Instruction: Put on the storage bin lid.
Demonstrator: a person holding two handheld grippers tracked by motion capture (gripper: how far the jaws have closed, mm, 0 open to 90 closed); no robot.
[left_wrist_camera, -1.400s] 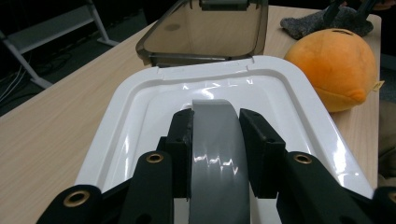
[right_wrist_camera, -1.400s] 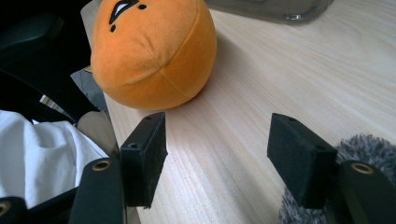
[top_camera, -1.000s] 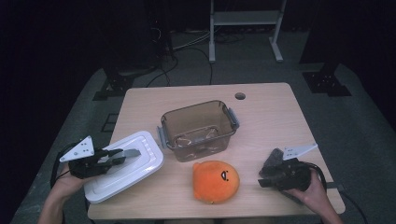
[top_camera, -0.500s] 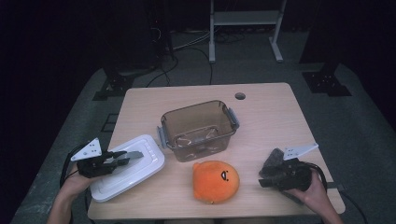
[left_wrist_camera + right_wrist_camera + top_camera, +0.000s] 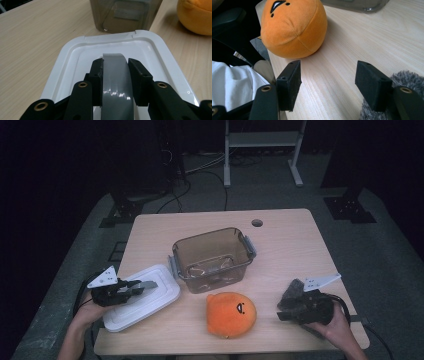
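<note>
Clamped between the left gripper's (image 5: 115,82) jaws is a grey strip (image 5: 116,77) — apparently a tab of the white lid (image 5: 75,50), which lies flat on the table (image 5: 290,245) at the lower left of the high view, just beside the brown container (image 5: 212,257) at centre. At the lower right of that view, the right gripper (image 5: 328,85) rests with its jaws spread wide and nothing between them — the orange plush toy (image 5: 292,27) sits near, in the upper left of the right gripper view.
</note>
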